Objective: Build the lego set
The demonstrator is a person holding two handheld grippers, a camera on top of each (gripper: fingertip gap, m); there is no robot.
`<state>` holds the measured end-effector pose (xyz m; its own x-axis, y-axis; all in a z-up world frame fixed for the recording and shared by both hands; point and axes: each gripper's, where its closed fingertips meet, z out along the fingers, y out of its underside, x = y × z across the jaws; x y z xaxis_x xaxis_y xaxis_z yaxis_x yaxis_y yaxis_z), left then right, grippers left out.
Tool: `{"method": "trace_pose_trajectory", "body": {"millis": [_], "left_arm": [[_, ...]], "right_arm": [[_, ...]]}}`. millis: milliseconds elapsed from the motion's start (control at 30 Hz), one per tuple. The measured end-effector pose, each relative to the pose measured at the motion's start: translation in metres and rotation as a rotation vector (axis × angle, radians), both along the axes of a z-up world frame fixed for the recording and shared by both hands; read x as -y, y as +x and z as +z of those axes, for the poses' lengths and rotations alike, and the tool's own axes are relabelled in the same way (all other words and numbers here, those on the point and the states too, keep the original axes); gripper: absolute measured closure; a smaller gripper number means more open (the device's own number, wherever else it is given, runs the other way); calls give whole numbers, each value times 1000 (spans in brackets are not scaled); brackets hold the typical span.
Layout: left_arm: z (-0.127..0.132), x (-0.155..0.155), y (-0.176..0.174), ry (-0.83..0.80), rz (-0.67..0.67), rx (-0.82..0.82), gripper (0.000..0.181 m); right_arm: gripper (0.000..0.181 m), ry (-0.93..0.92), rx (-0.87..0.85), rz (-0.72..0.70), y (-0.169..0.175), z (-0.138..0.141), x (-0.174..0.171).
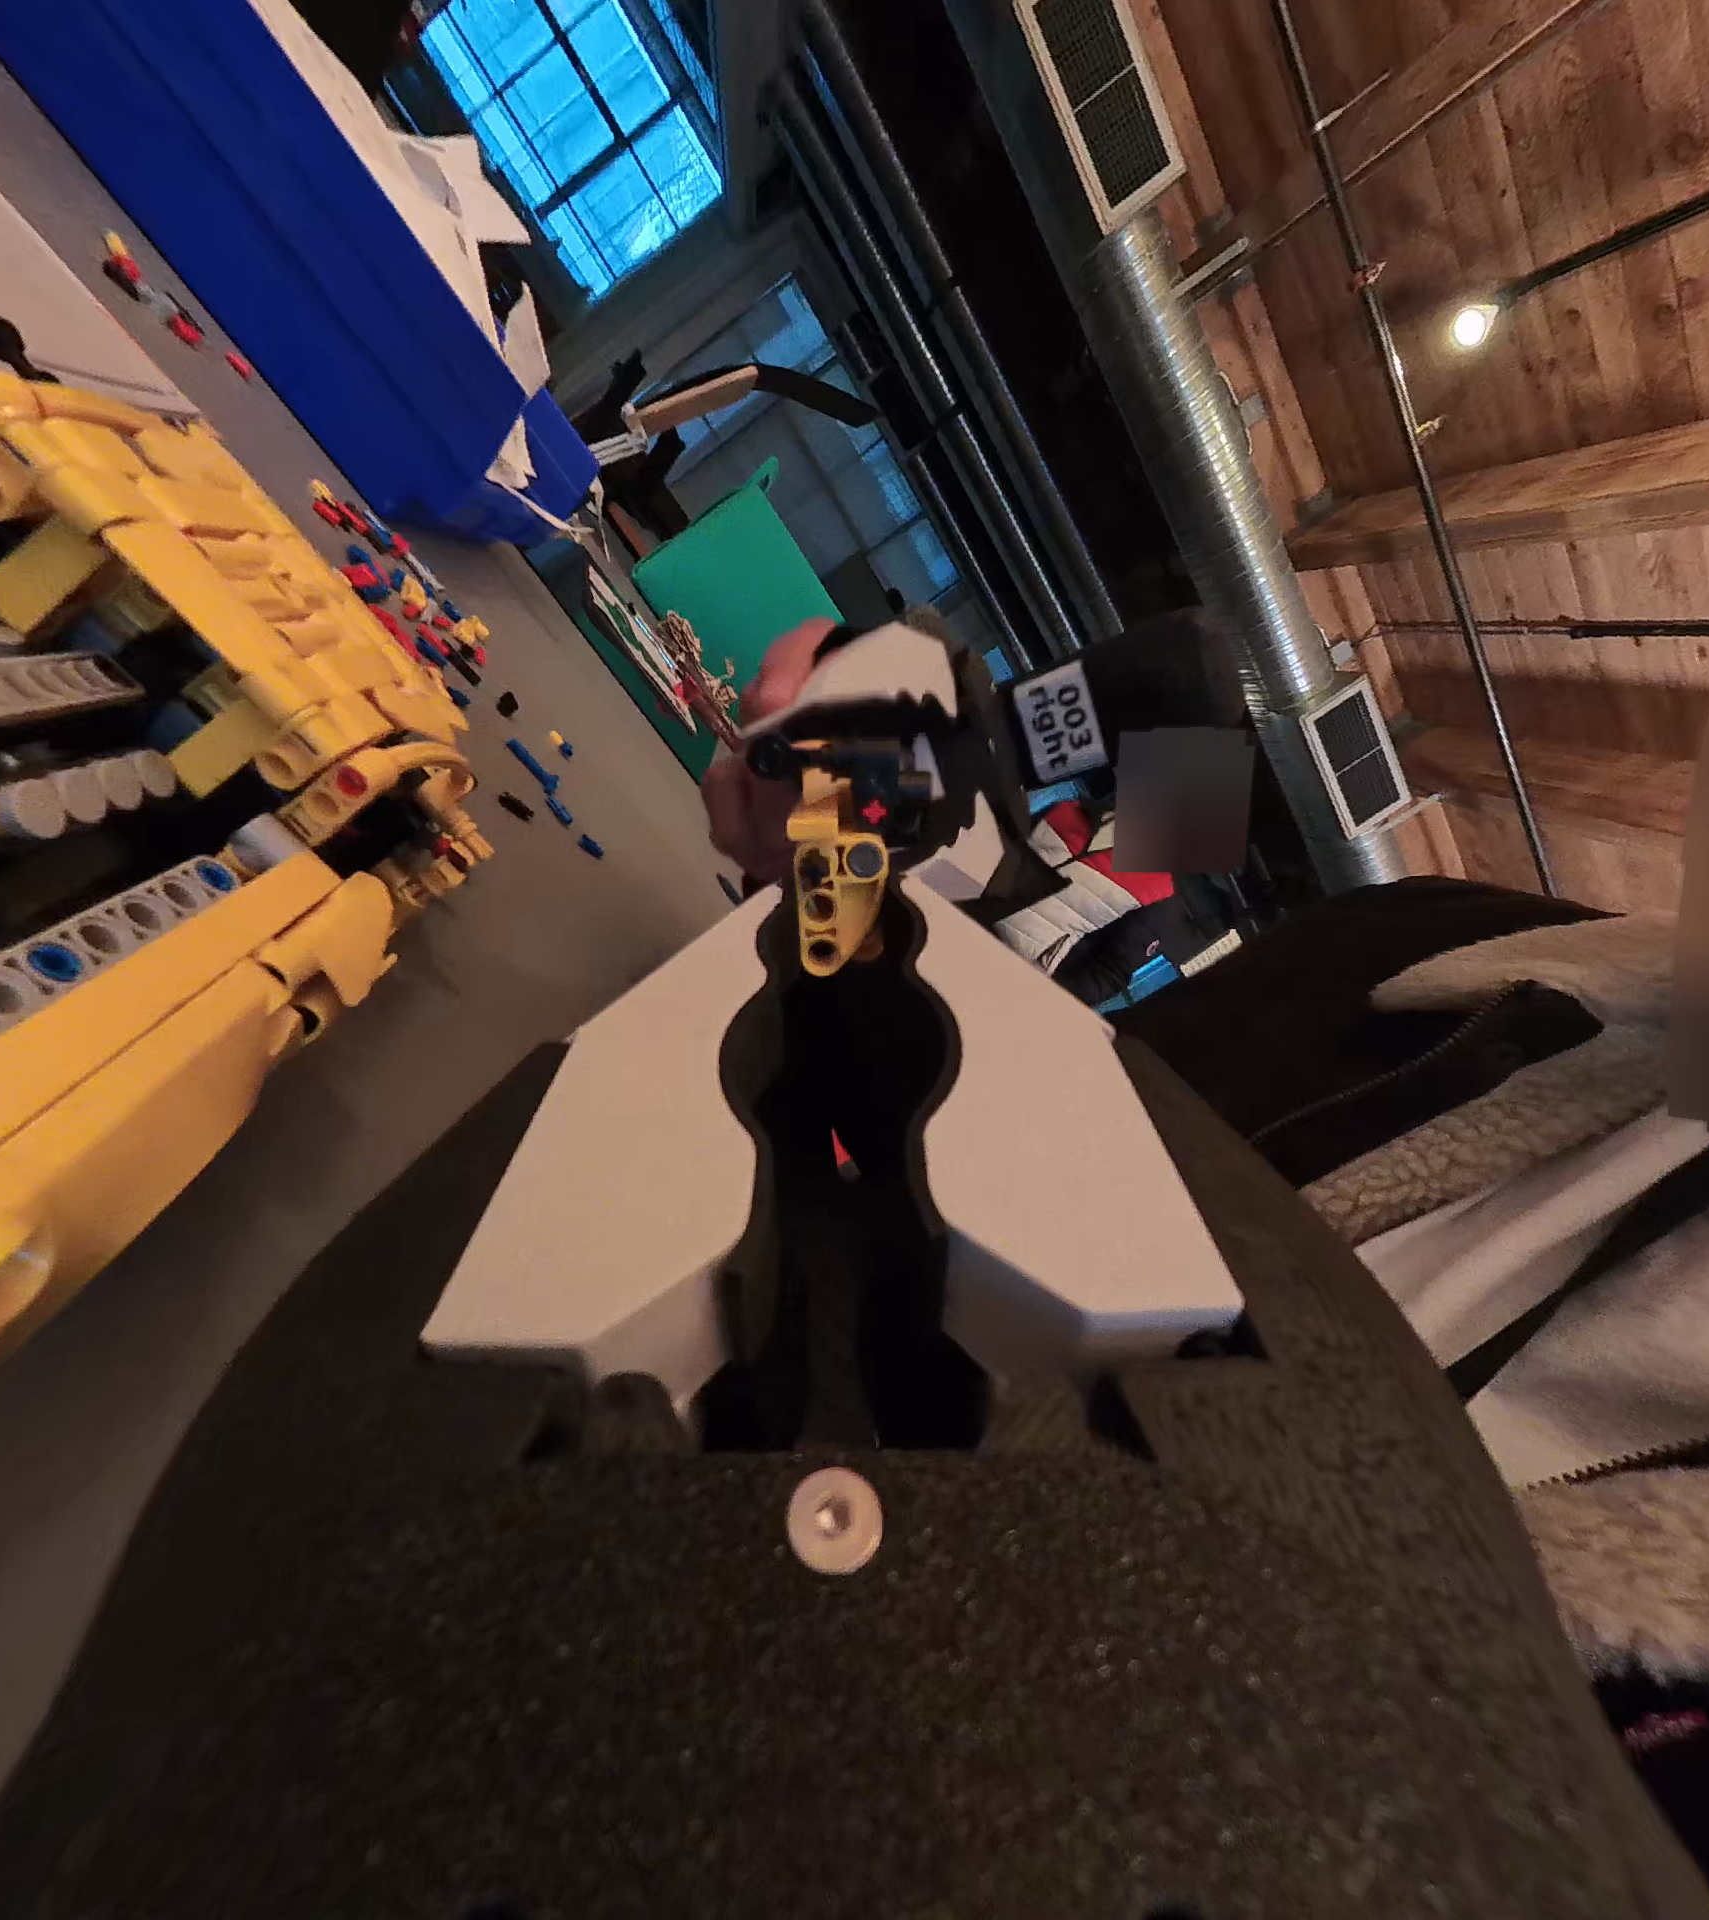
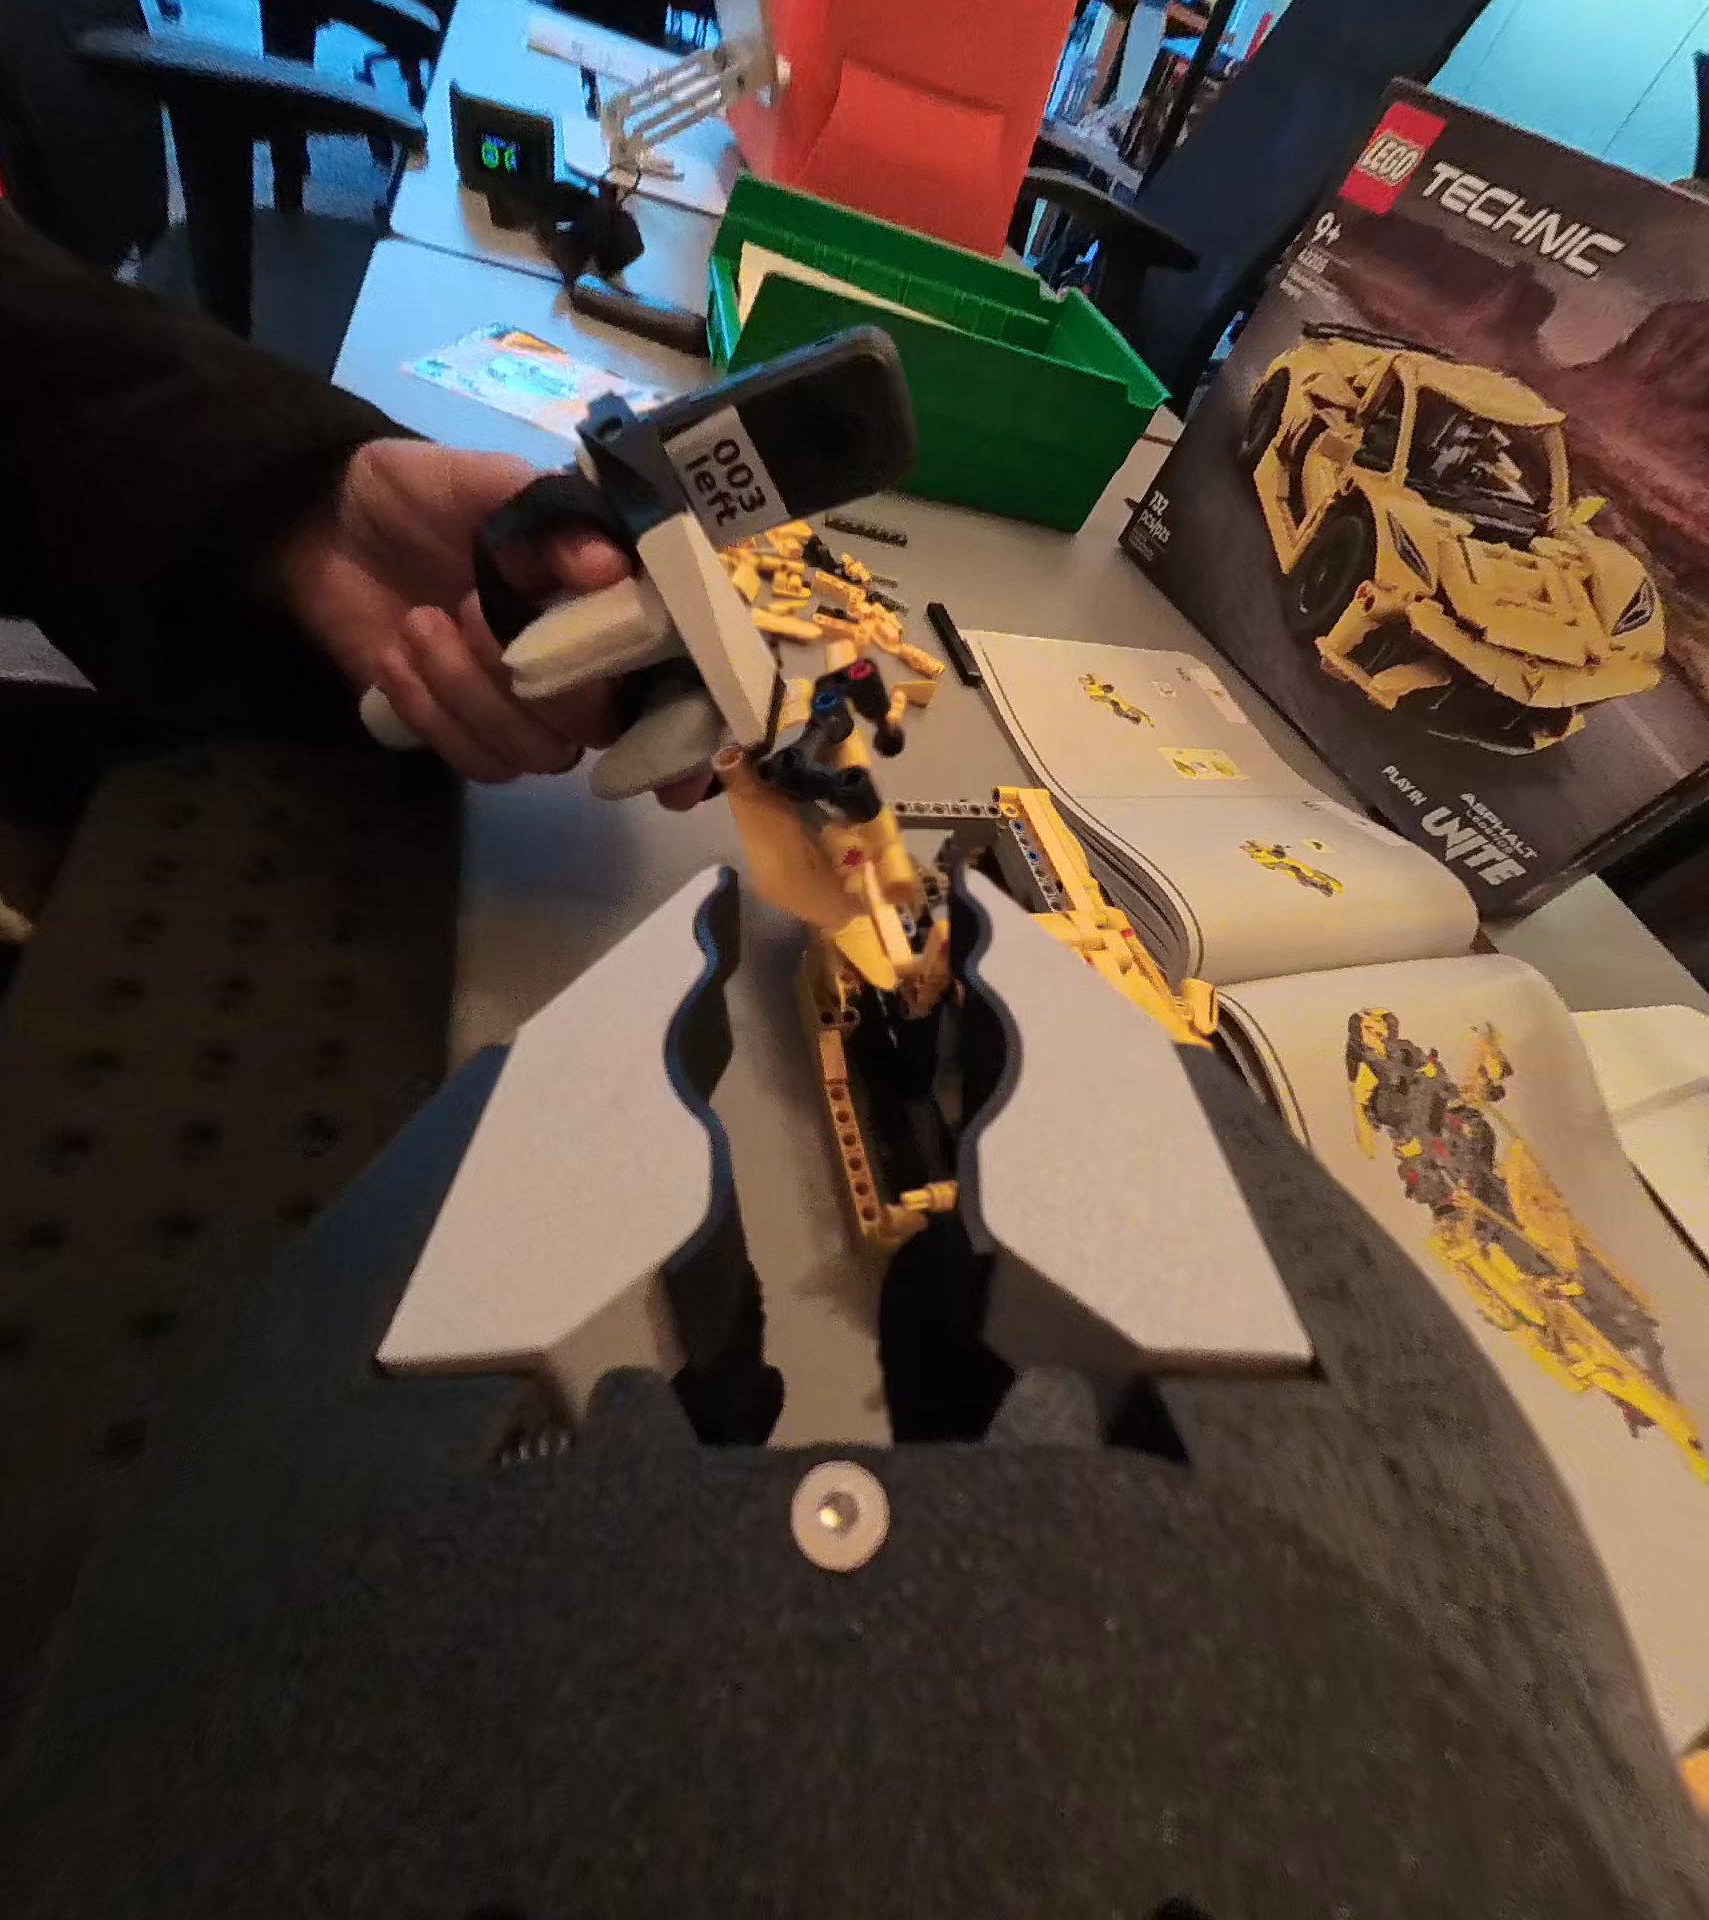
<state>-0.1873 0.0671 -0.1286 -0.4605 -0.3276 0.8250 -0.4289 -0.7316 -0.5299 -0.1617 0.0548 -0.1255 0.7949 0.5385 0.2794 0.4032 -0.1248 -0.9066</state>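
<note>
You are pinching the small yellow assembly (image 1: 822, 914) with the left gripper (image 1: 839, 904). Its jaws are pressing together on a yellow beam with round holes, at the very tips. The assembly is hanging in the air above the grey table (image 2: 559, 852), not touching it.

In the right wrist view, your hand (image 2: 434, 613) is gripping the left gripper's handle at the left, and the assembly is sticking out toward the right gripper (image 2: 845, 894). The right gripper's jaws are standing apart with a gap, and the blurred assembly is lying between their tips. I cannot tell if they are already squeezing it.

The half-built yellow car (image 1: 206, 582) is lying on the table at the left of the left wrist view. Loose red, blue and black pieces (image 1: 414, 603) are lying just beside it, with a blue bin (image 1: 310, 260) farther away.

At the far right of the right wrist view, the set's box (image 2: 1452, 520) is standing upright. It is showing a picture of a yellow sports car, a red brand logo and white lettering. The open instruction booklet (image 2: 1245, 831) is lying in front of it. A green bin (image 2: 933, 395) is sitting on the far side, near a heap of yellow parts (image 2: 829, 603).

Each gripper is carrying a white tag (image 2: 725, 483) with black printing.
</note>
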Motion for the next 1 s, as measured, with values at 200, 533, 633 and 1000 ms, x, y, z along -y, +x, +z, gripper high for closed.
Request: {"method": "trace_pose_trajectory", "body": {"millis": [200,533,633,1000], "left_arm": [[-4,11,-1,11,-56,-19,166],[-11,10,2,-14,-55,-60,166],[-9,10,2,-21,-54,-56,166],[-4,6,3,-5,-40,-22,163]], "right_arm": [[151,-66,35,91,-13,-10,1],[163,-49,1,39,-12,-13,-5],[163,-33,-17,33,-13,-13,-6],[164,-20,-77,58,-14,-13,-5]]}}
